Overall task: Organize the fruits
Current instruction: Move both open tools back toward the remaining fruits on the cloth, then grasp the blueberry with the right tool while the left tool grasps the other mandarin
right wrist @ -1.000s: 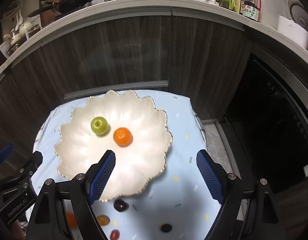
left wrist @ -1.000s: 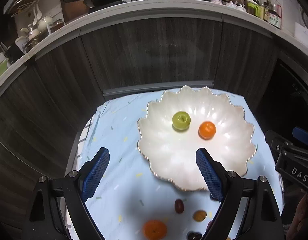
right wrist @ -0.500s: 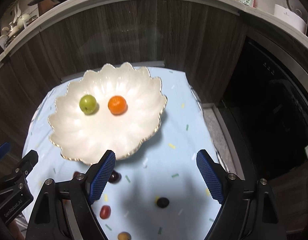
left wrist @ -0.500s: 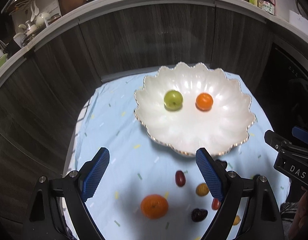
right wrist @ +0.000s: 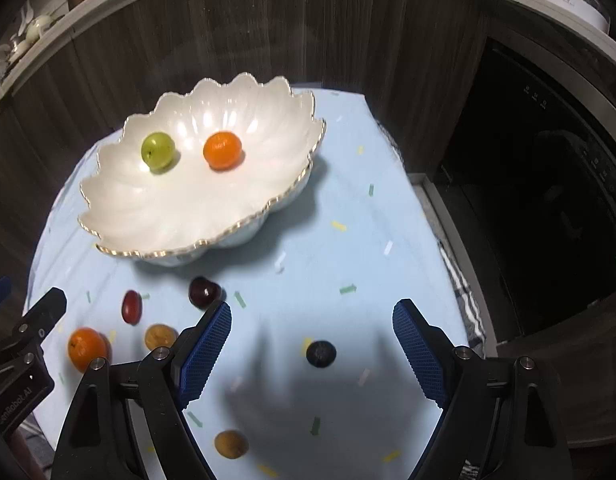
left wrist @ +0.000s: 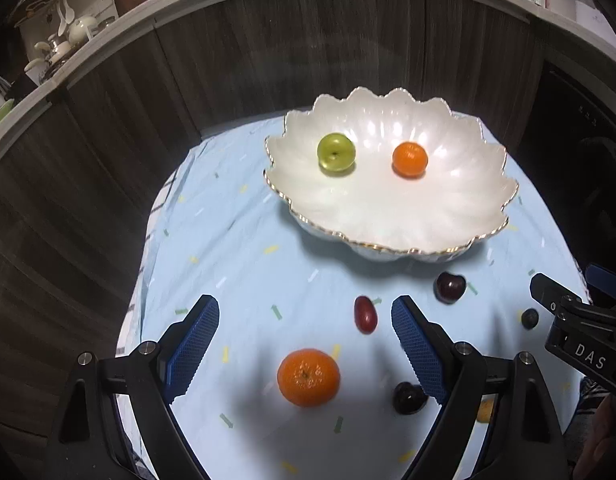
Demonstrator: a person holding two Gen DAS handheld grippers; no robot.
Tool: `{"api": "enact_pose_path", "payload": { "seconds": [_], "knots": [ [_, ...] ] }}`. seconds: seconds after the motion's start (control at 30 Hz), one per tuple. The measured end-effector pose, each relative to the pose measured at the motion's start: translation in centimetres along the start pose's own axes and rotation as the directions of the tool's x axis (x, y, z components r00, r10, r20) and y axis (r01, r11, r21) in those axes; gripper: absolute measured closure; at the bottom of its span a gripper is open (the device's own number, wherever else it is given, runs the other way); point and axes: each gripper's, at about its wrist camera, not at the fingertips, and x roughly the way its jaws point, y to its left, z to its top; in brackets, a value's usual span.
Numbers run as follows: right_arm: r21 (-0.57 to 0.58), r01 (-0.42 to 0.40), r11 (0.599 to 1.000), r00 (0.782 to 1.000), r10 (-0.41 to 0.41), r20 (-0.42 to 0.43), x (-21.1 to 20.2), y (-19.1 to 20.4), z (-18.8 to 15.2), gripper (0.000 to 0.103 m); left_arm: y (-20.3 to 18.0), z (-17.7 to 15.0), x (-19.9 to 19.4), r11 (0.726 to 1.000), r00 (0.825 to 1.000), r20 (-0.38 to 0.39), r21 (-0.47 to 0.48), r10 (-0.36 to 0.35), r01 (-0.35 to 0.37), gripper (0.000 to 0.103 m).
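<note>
A white scalloped bowl on a light blue cloth holds a green fruit and a small orange. Loose fruits lie in front of it: an orange, a red grape, dark cherries, a blueberry and yellow-brown fruits. My left gripper is open above the orange. My right gripper is open above the blueberry.
The blue cloth covers a small table in front of dark wood cabinets. A counter with kitchenware runs above. A dark appliance opening is at the right. The cloth's edges drop off left and right.
Both grippers have pulled back from the bowl and tilted down toward the near side of the cloth. The loose fruits now lie between and beside the fingers. Both stay open.
</note>
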Motion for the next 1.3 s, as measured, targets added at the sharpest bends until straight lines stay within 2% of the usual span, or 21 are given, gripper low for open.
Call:
{"api": "enact_pose_path", "payload": {
  "seconds": [0.67, 0.93, 1.0, 1.17, 1.3],
  "knots": [
    [-0.029, 0.065, 0.997, 0.998, -0.066, -0.023, 3.1, -0.2, -2.3, 0.019, -0.4, -3.5, 3.6, 0.999, 0.997, -0.063, -0.028, 0.037, -0.039, 0.014],
    [-0.033, 0.073, 0.997, 0.997, -0.074, -0.033, 4.2, 0.0, -2.8, 0.020, -0.3, -4.1, 4.2, 0.998, 0.998, -0.049, -0.050, 0.045, -0.048, 0.015],
    [-0.031, 0.072, 0.997, 0.997, -0.073, -0.038, 4.5, 0.0, -2.9, 0.023, -0.4, -4.2, 4.4, 0.998, 0.998, -0.048, -0.046, 0.049, -0.051, 0.015],
    [-0.025, 0.064, 0.998, 0.996, -0.066, -0.063, 5.2, -0.2, -3.2, 0.038, -0.8, -4.6, 4.8, 0.998, 0.997, -0.061, -0.037, 0.050, -0.052, 0.015],
    [-0.014, 0.052, 0.999, 0.996, -0.053, -0.068, 5.3, -0.4, -3.4, 0.043, -1.0, -4.6, 4.7, 0.998, 0.997, -0.060, -0.030, 0.049, -0.051, 0.015]
  ]
}}
